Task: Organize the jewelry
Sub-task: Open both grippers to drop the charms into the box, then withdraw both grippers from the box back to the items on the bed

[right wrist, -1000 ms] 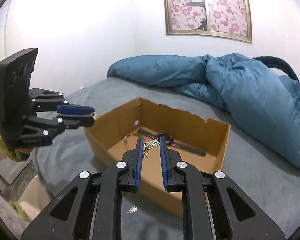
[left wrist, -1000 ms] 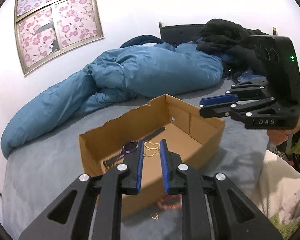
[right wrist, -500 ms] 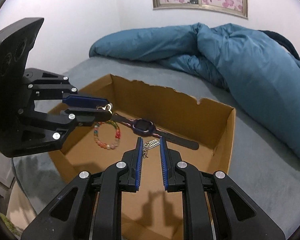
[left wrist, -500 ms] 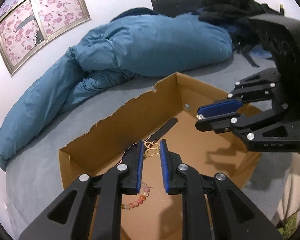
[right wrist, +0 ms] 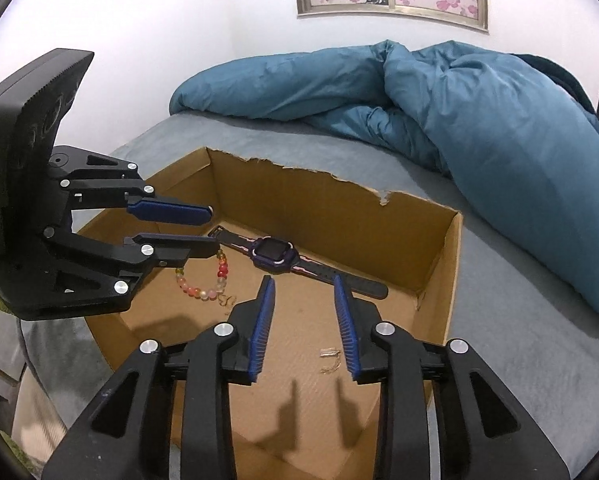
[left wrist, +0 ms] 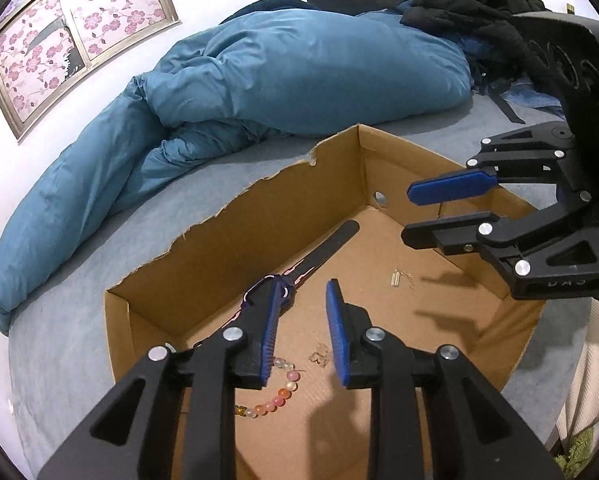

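My left tongs [left wrist: 302, 324] and right tongs [right wrist: 303, 320] hang over the open box [right wrist: 453, 248] on the bed [right wrist: 511, 320]; both pairs have just been opening and now stand spread, nothing between their pads. On the box floor lie a gold charm [left wrist: 318, 357] below the left tongs, a silver charm [right wrist: 329, 357] below the right, a bead bracelet [right wrist: 203, 290] and a purple watch [right wrist: 273, 251]. A blue duvet [right wrist: 479, 120] is heaped behind the box.

black grippers [left wrist: 301, 320], blue ribbed pads [right wrist: 262, 322], silver screws.
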Tool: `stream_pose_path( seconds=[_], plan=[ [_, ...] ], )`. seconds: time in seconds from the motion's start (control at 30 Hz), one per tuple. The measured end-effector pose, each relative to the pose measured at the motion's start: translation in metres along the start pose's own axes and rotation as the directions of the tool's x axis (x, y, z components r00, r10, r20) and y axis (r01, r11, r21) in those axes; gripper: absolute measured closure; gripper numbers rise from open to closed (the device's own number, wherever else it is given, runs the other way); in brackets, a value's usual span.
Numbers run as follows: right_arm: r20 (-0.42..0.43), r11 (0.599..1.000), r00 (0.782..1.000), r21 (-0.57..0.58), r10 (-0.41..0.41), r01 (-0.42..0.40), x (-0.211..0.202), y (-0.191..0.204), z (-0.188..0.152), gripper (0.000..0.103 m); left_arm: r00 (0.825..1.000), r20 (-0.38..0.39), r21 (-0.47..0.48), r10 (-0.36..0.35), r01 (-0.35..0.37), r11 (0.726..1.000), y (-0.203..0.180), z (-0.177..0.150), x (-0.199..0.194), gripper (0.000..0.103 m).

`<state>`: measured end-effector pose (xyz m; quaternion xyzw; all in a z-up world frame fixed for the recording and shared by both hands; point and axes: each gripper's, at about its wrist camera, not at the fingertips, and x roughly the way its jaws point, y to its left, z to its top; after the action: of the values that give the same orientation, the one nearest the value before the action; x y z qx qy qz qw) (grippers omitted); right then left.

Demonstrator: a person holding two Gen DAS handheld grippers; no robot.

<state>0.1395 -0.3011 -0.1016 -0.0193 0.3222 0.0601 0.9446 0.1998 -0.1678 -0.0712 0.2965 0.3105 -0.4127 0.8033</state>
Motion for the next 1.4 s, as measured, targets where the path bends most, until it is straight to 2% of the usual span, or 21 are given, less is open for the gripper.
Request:
stream_pose_path(
  seconds=[0.23, 0.5, 0.8, 1.1, 1.4],
  plan=[
    [0.027, 1.000, 1.000, 0.012, -0.005, 0.005, -0.008, -0.001, 0.001, 0.066, 1.000, 0.015, -0.010, 0.010, -0.010, 1.000, -0.001, -0.001, -0.008, 0.074],
    [0.058, 1.000, 0.998, 0.024, -0.006, 0.004, -0.020, 0.001, 0.003, 0.060, 0.999, 0.040, -0.020, 0.020, -0.019, 1.000, -0.002, -0.004, -0.023, 0.074],
    [0.118, 1.000, 0.993, 0.026, 0.001, -0.004, -0.045, 0.010, 0.006, 0.050, 0.995, 0.087, -0.062, 0.041, -0.036, 0.997, 0.000, -0.012, -0.057, 0.074],
    [0.178, 0.999, 0.984, 0.017, 0.025, -0.028, -0.072, 0.023, 0.002, 0.045, 0.992, 0.117, -0.089, 0.039, -0.029, 0.996, -0.010, -0.030, -0.097, 0.073],
    [0.205, 0.998, 0.977, 0.024, 0.057, -0.063, -0.102, 0.019, -0.023, 0.044, 0.995, 0.103, -0.147, 0.001, 0.014, 0.989, -0.026, -0.062, -0.125, 0.072]
  ],
)
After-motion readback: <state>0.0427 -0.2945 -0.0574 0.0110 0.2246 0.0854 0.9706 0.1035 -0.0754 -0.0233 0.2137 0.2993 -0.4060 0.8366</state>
